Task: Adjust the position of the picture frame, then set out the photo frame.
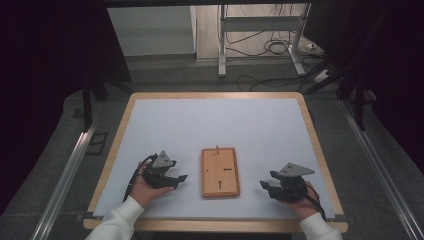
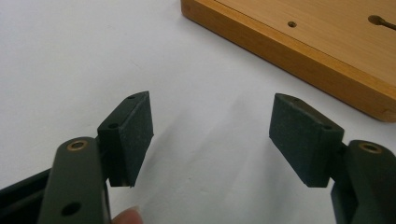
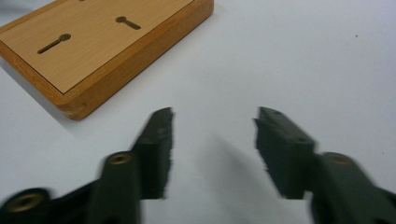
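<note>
High view shows a wooden board (image 1: 220, 172) lying flat on the white table cover (image 1: 215, 125), near the front edge of the table and about in the middle between the two hands. The board has a dark frame, two small keyhole slots and a little peg at its far edge.

The left gripper (image 1: 176, 181) rests on the cover just beside the left side of the board, held by the left hand (image 1: 142, 187). In the left gripper view its jaws stand wide apart and there is nothing between them, only the white cover; a corner of the board (image 2: 327, 51) is ahead and to the right.

The right gripper (image 1: 265, 187) is on the other side, near the board but not touching it, held by the right hand (image 1: 302, 197). In the right gripper view the jaws are a little blurred, they are apart and empty, and the board (image 3: 102, 46) lies ahead to the left.
</note>
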Motion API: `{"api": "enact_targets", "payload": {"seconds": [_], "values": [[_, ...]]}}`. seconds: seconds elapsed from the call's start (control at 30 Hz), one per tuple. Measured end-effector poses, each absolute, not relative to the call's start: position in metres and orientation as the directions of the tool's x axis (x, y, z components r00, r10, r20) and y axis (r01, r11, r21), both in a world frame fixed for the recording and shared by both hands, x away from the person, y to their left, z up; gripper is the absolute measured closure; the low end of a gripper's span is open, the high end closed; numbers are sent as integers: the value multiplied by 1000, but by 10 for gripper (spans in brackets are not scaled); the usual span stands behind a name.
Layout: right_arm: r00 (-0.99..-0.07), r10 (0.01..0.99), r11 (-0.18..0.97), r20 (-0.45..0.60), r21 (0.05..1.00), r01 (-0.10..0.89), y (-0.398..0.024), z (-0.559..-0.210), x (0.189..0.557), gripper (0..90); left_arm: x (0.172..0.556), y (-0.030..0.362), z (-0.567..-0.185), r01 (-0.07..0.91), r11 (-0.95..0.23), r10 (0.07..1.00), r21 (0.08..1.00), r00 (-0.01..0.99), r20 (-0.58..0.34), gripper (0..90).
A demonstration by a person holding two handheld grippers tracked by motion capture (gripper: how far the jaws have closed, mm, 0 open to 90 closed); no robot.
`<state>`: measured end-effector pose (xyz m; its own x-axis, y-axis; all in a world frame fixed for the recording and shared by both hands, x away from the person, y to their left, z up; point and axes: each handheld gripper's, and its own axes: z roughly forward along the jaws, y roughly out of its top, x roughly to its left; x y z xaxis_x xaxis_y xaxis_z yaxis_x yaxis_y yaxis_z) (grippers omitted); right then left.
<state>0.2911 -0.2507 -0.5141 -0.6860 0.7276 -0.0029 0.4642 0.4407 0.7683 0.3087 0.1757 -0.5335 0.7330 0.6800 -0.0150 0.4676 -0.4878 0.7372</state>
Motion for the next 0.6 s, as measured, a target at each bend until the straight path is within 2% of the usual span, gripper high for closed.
{"api": "enact_targets", "payload": {"seconds": [0.13,0.6], "values": [[-684,729,425,17,772,472,-250,-515,290,330,309,176,-533,468,-486,682,738,731,-14,299],[-674,739,410,15,783,468,-251,-514,291,282,313,170,-529,457,-480,678,749,735,-14,295]]}}
